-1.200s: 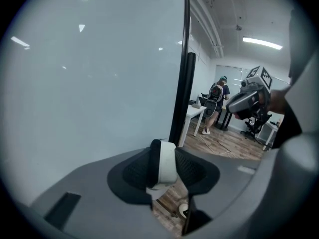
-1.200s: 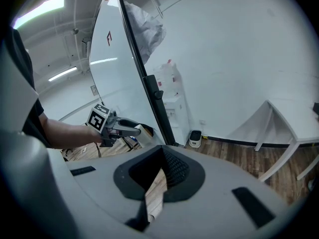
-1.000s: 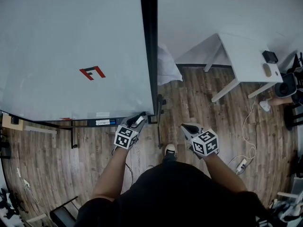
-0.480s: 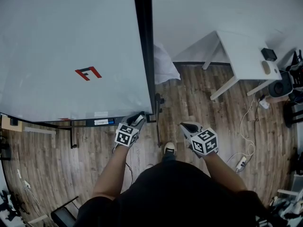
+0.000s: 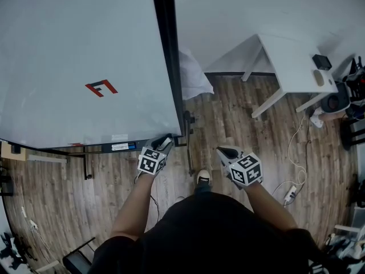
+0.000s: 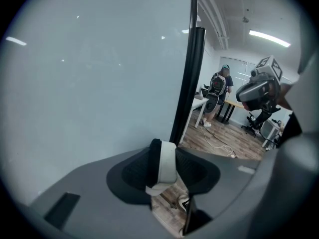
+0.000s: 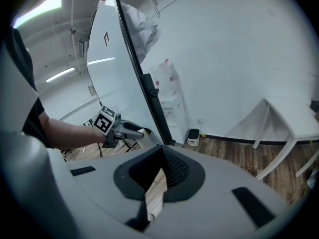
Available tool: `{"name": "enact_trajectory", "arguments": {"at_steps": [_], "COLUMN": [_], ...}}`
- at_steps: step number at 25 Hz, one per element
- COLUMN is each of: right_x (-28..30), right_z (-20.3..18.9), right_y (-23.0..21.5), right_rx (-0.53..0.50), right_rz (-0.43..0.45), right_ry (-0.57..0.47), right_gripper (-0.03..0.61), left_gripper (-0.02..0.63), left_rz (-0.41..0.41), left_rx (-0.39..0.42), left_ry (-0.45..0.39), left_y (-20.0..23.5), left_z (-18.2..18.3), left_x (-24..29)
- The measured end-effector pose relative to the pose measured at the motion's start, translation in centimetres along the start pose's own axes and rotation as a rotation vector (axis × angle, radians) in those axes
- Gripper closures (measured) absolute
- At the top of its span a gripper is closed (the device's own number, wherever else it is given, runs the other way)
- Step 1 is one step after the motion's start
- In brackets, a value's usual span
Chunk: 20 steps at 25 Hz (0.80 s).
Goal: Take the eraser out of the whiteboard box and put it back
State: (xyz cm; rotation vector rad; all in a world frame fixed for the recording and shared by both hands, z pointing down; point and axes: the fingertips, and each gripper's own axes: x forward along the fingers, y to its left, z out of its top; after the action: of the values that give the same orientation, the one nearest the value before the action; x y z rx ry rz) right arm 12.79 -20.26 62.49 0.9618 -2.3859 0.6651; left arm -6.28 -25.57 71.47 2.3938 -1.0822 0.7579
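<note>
The eraser [image 6: 168,171], a white body with black felt on its left face, stands upright between the jaws of my left gripper [image 6: 165,151], which is shut on it. In the head view the left gripper [image 5: 164,143] sits at the right end of the whiteboard box [image 5: 114,147], a dark tray under the whiteboard [image 5: 74,56], beside the board's black post [image 5: 168,67]. Whether the eraser touches the tray I cannot tell. My right gripper [image 5: 227,152] hangs over the wood floor to the right, its jaws [image 7: 162,156] together with nothing in them. The right gripper view also shows the left gripper [image 7: 130,130].
A white table [image 5: 291,67] with small devices stands at the right wall. Cables [image 5: 296,164] and a power strip lie on the floor. A white bag [image 5: 191,76] sits behind the post. My shoe [image 5: 203,178] is between the grippers. A person [image 6: 218,91] stands far off.
The head view has swung slightly, so the whiteboard and table sit further left in the picture. Both grippers stay almost where they were, the left one still holding the eraser.
</note>
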Motion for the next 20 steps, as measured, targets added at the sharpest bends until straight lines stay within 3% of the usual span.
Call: {"name": "enact_trajectory", "arguments": {"at_steps": [20], "right_x": [-0.89], "right_z": [0.1], "right_y": [-0.17], "right_rx": [0.001], "right_rz": [-0.014], "right_ry": [-0.012], "right_gripper": [0.583], "left_gripper": [0.442], "left_rz": [0.031], "left_rx": [-0.014], "left_ry": [0.012], "left_y": [0.14], "left_z": [-0.49], "left_x": [-0.02]}}
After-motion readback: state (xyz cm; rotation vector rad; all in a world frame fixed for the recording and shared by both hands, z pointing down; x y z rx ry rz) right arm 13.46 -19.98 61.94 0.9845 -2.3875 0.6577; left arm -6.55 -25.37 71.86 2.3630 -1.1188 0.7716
